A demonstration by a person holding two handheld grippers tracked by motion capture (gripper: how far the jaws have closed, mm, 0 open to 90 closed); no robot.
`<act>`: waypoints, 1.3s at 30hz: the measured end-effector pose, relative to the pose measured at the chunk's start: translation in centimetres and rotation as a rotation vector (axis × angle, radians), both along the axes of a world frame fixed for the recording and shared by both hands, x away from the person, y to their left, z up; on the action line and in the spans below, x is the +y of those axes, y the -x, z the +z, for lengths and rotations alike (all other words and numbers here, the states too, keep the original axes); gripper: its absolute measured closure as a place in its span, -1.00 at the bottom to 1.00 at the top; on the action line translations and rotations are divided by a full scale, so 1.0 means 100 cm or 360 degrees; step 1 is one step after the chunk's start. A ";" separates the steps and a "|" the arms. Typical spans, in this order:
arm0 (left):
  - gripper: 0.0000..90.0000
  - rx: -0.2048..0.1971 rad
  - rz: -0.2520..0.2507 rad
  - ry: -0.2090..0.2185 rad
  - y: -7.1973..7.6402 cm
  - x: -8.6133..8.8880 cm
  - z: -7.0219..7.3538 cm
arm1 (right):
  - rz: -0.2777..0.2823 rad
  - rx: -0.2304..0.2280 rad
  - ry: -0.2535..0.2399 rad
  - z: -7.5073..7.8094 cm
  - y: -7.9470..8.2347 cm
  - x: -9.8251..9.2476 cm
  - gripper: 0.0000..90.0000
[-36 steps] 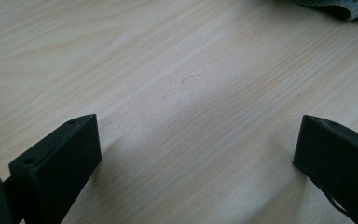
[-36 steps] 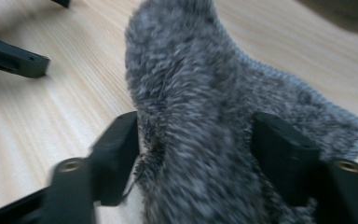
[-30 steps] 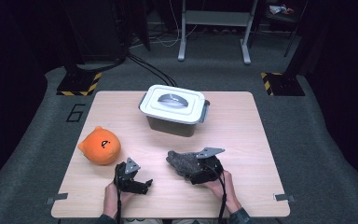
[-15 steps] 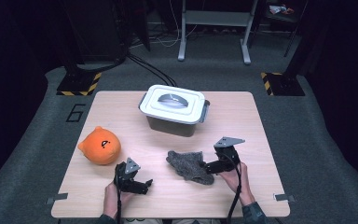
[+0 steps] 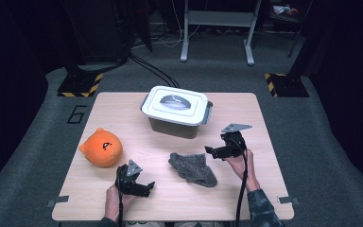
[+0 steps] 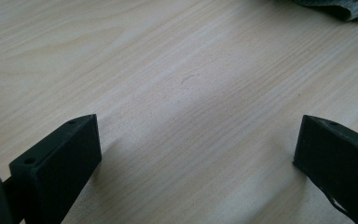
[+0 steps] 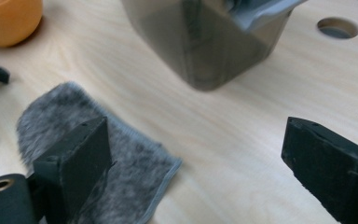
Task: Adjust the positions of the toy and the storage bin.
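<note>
Lying flat on the worktop [image 5: 264, 189], the grey cloth [image 5: 192, 168] is sitting between both grippers, near the lidded box [image 5: 176, 111]. The right gripper [image 5: 216, 152] is hovering beside it, jaws having just been closing slightly yet wide and empty. The left gripper [image 5: 146, 188] is resting, jaws wide, empty. The cloth is looking soft, light and limp; pinch a raised edge.
</note>
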State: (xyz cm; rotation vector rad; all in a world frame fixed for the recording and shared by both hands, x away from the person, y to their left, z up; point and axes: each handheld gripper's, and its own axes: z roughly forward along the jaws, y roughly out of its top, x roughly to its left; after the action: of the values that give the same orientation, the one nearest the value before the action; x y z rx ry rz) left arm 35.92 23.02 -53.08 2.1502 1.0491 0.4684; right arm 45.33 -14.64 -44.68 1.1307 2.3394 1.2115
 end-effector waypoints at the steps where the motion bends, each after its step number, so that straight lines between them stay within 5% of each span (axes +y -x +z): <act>1: -1.00 -0.0001 0.0000 0.0000 0.000 0.000 0.000 | -0.0009 -0.0011 0.0000 0.002 -0.003 -0.001 -0.78; 10: -1.00 -0.0001 -0.0001 -0.0001 0.000 0.000 0.000 | -0.0059 -0.0021 -0.0061 0.015 -0.028 -0.005 -0.45; 22: -1.00 -0.0001 -0.0002 -0.0004 0.000 0.000 0.000 | -0.0144 -0.0065 -0.0052 0.031 -0.059 0.000 0.18; 39: -0.99 0.0001 -0.0012 -0.0016 0.000 0.001 0.001 | -0.0238 -0.0005 -0.0043 0.028 -0.095 0.014 0.40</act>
State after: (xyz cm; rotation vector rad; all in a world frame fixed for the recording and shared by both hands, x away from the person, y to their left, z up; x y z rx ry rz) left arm 35.87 23.11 -53.02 2.1626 1.0409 0.4703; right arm 54.82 -13.28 -41.86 1.2863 2.1980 1.1937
